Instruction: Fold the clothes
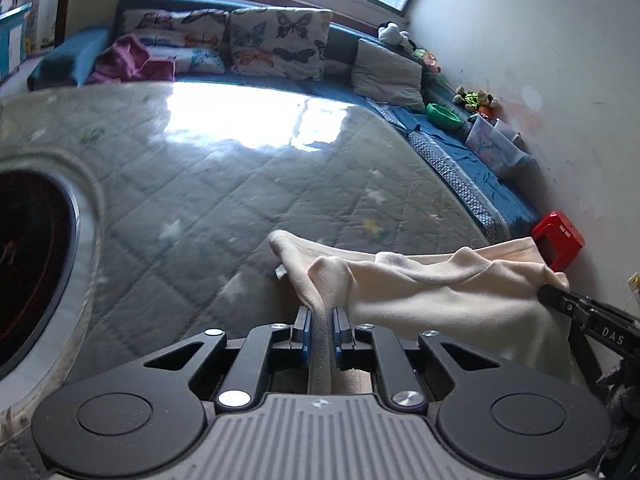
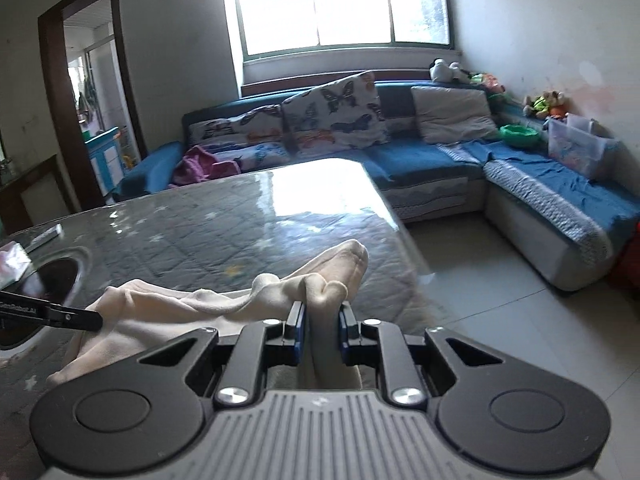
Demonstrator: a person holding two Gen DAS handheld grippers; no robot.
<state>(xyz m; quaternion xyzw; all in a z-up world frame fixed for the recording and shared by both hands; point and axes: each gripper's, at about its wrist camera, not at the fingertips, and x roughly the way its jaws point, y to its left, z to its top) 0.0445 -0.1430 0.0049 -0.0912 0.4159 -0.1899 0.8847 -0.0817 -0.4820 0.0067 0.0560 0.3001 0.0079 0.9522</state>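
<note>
Before you, a glass-topped table (image 2: 224, 216) over a grey quilted, star-printed cover fills mid-frame, window glare on its far end. At lower left sits a dark round inset (image 2: 48, 280); a cream garment (image 2: 168, 308) trails onto the surface at lower centre.

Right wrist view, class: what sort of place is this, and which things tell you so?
Most likely a home living room. A blue corner sofa with butterfly cushions runs under the window, soft toys sit along it, and a quilted-pattern table stands in front.
</note>
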